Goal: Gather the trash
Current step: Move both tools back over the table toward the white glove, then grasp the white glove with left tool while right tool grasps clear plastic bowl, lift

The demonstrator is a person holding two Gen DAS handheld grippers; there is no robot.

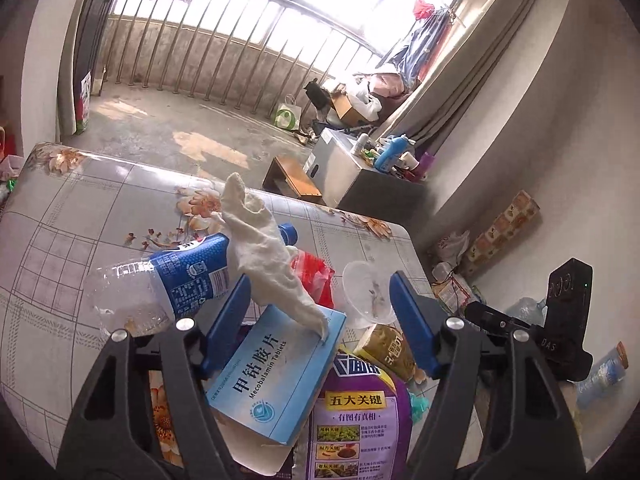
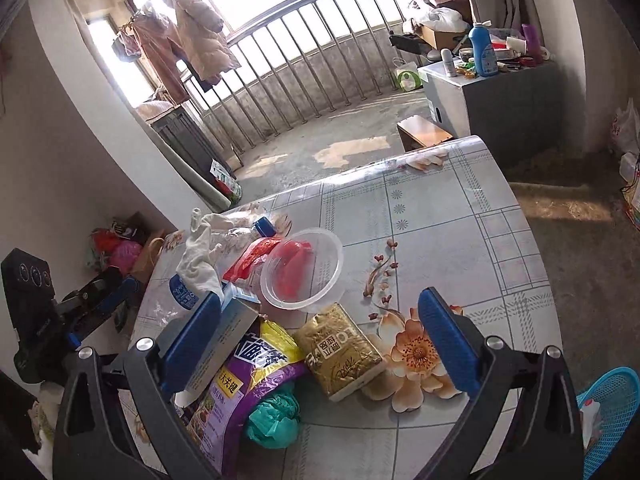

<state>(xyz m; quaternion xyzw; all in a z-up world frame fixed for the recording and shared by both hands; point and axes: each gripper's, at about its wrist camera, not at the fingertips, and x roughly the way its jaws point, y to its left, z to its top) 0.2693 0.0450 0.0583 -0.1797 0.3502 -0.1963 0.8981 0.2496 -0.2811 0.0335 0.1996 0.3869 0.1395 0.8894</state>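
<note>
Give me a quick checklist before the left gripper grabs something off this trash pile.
1. Left gripper jaws apart, nothing pinched: ok.
2. Crumpled tissue and blue medicine box between its fingers: ok.
3. Right gripper open, empty: ok.
4. Tissue free of the water bottle: not ok, it drapes over it.
5. Clear plastic bowl steady: cannot tell, it sits tilted.
6. Blue basket within reach: cannot tell.
</note>
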